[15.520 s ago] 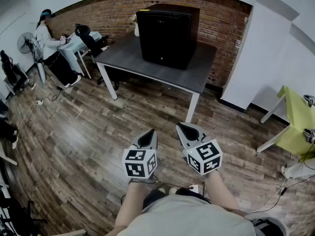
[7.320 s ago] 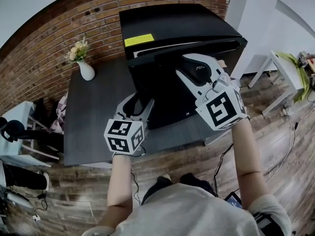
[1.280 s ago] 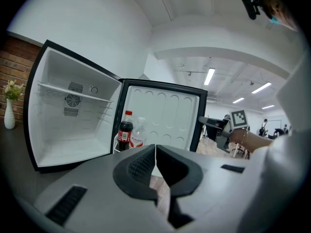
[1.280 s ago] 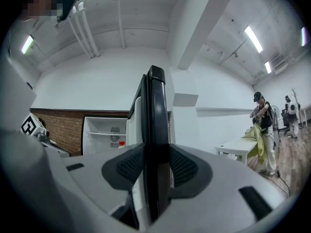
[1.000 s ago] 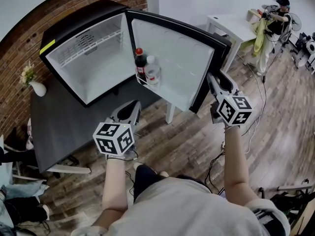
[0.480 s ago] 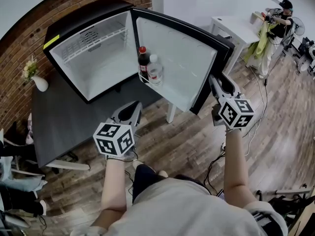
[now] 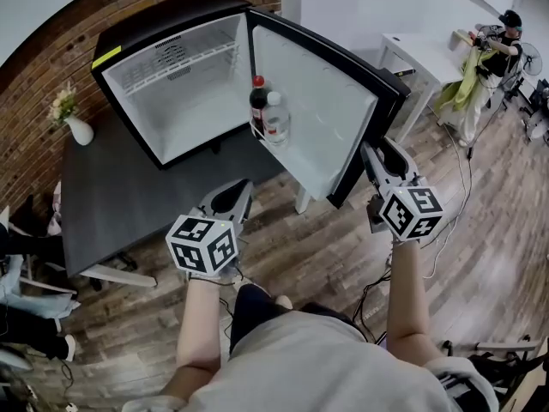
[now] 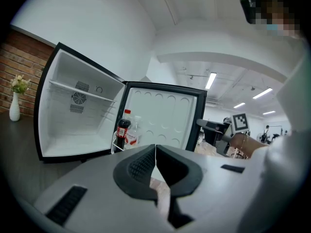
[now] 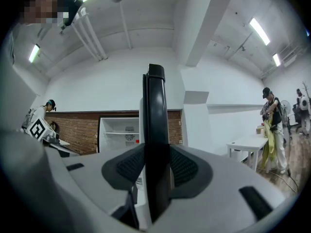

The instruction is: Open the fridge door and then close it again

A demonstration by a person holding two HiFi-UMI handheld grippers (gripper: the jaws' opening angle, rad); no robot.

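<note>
The black mini fridge (image 7: 129,33) stands on the dark table with its door (image 7: 317,101) swung wide open to the right. A cola bottle (image 7: 257,101) and a clear water bottle (image 7: 276,120) sit in the door shelf. My right gripper (image 7: 377,154) is shut on the door's free black edge (image 9: 155,110), which runs upright between its pads. Over the table's front edge, my left gripper (image 7: 236,197) is shut with nothing in it and points toward the open fridge (image 8: 73,115).
The dark table (image 7: 111,204) carries a white vase of flowers (image 7: 77,129) at its far left. A brick wall runs behind. A white table (image 7: 420,54) and a person (image 7: 502,37) are at the far right. Cables lie on the wooden floor (image 7: 446,230).
My right gripper has shifted a little with the door edge still in it. The door still stands wide open. The left gripper moved slightly and stays shut.
</note>
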